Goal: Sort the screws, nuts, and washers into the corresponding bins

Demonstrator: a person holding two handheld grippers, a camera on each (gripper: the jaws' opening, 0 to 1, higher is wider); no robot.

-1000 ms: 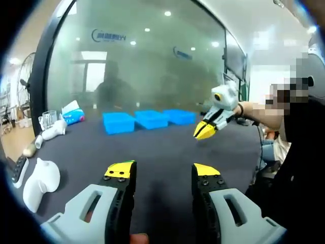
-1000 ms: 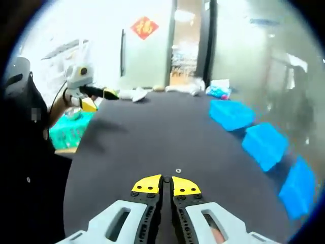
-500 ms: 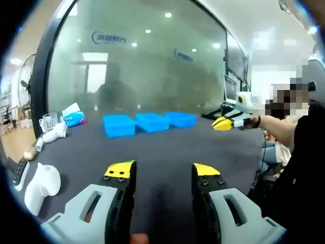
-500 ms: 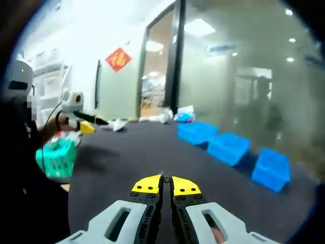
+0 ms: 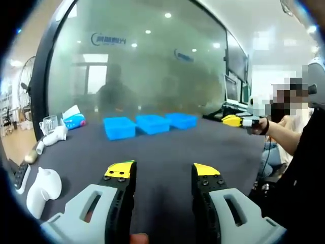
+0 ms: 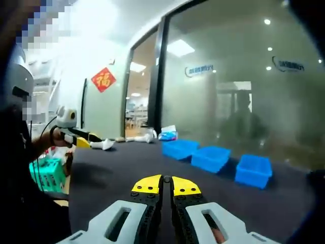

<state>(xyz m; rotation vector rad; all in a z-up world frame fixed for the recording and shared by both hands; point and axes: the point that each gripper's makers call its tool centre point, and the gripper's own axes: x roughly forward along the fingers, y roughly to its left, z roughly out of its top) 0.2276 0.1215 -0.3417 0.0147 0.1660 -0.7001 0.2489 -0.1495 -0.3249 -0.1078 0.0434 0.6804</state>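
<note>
dark table point(image 5: 167, 147), three blue bins point(image 5: 150, 123) (contents unseen)

Dark tabletop point(image 5: 167, 147) open up to blue bins point(image 5: 150, 123).

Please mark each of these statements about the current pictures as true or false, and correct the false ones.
1. Three blue bins stand in a row on the dark table. True.
2. The left gripper is shut. False: its jaws stand apart, with nothing between them.
3. The right gripper has its jaws closed together. True.
4. The bins are red. False: all three are blue.
5. A white object lies near the table edge in the left gripper view. True.
6. The right gripper is resting inside a bin. False: in the left gripper view it is held up in the air at the right, away from the bins.
</note>
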